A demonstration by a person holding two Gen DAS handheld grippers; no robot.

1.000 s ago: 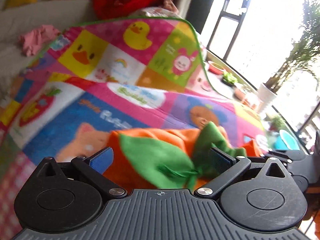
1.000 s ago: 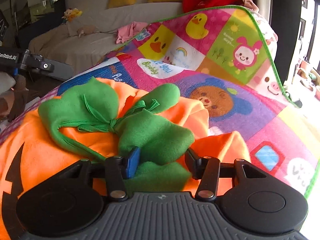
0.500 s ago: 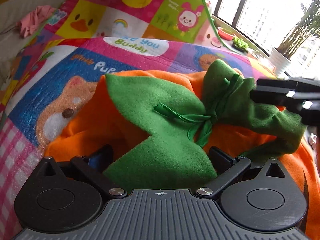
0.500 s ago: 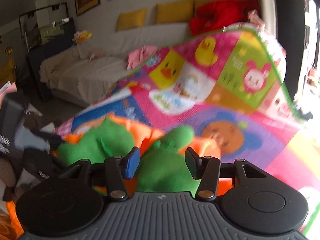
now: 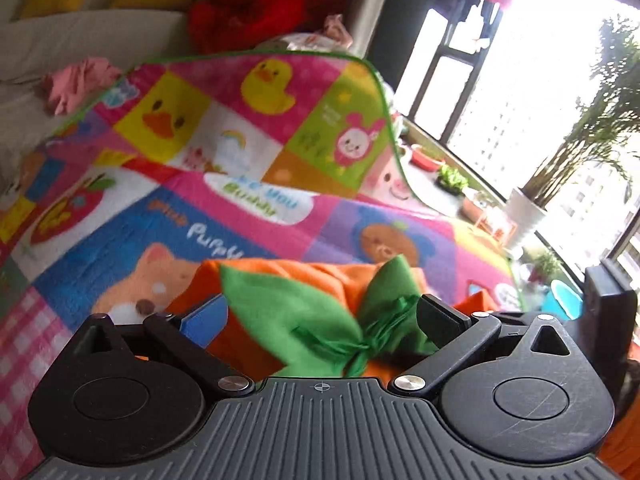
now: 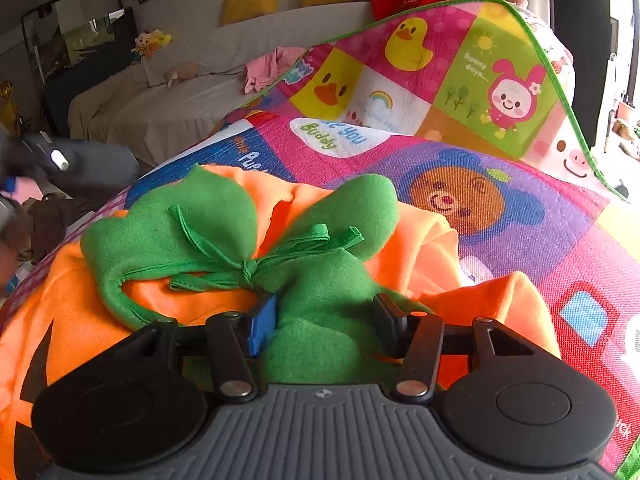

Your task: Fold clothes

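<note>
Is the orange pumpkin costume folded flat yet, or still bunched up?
Still bunched up. The orange fleece pumpkin costume lies in rumpled heaps on the colourful cartoon play mat, its green leaf collar crumpled on top, ties knotted.

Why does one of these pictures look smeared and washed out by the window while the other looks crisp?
Left wrist view: the window is blown out to white, and the play mat and green collar are smeared by motion blur. Right wrist view: faces away from the window, evenly lit, green collar sharp; only the far left edge blurs. Both bend straight lines, a fisheye effect.
</note>
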